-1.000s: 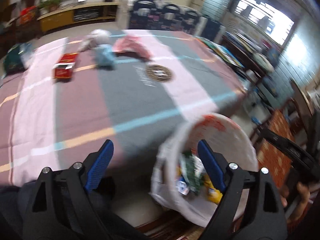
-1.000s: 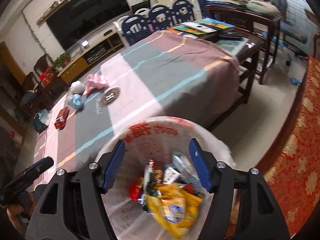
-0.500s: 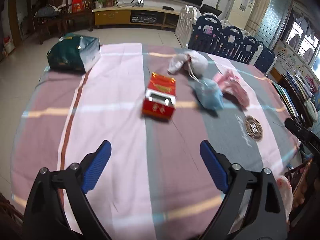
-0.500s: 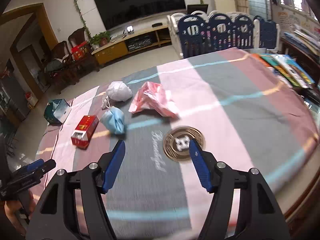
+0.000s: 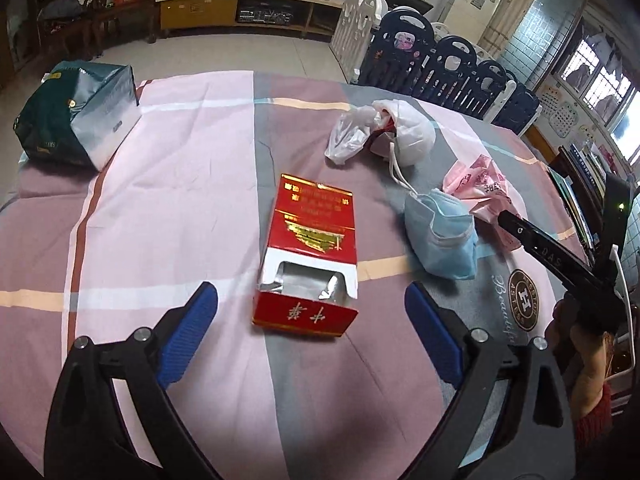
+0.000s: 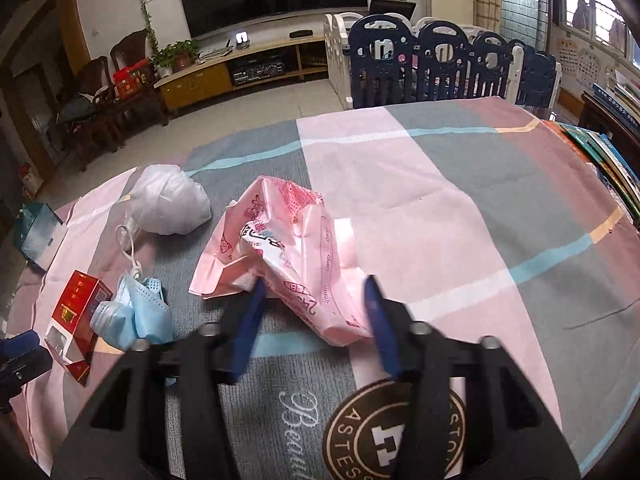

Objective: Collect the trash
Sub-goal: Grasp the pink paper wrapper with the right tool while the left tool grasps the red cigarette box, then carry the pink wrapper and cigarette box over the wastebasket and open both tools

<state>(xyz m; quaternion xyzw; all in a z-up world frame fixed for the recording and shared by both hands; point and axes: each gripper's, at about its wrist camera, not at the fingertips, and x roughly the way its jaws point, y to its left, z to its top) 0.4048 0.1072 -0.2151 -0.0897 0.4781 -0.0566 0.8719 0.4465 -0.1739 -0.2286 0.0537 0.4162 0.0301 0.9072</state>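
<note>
Both hands have swung away from the waste basket and now hang over the worktop (image 5: pixel 192 184) with its striped cloth. Left gripper (image 5: pixel 312 312): its jaws have just been opening and stand wide, empty, either side of the red cigarette carton (image 5: pixel 310 256), which lies flat just ahead with its torn end nearest. Right gripper (image 6: pixel 312 312): its jaws have just been closing around the near fold of the pink plastic bag (image 6: pixel 288 256); whether the pads already pinch it I cannot tell.

Handling, as I judge it: the bag is light, limp and slippery, so a bunched fold is the best hold. The carton looks empty and crushable; take it across its narrow sides. Beside it lie a soft blue face mask (image 5: pixel 440 236) and a white bag (image 5: pixel 380 132).
</note>
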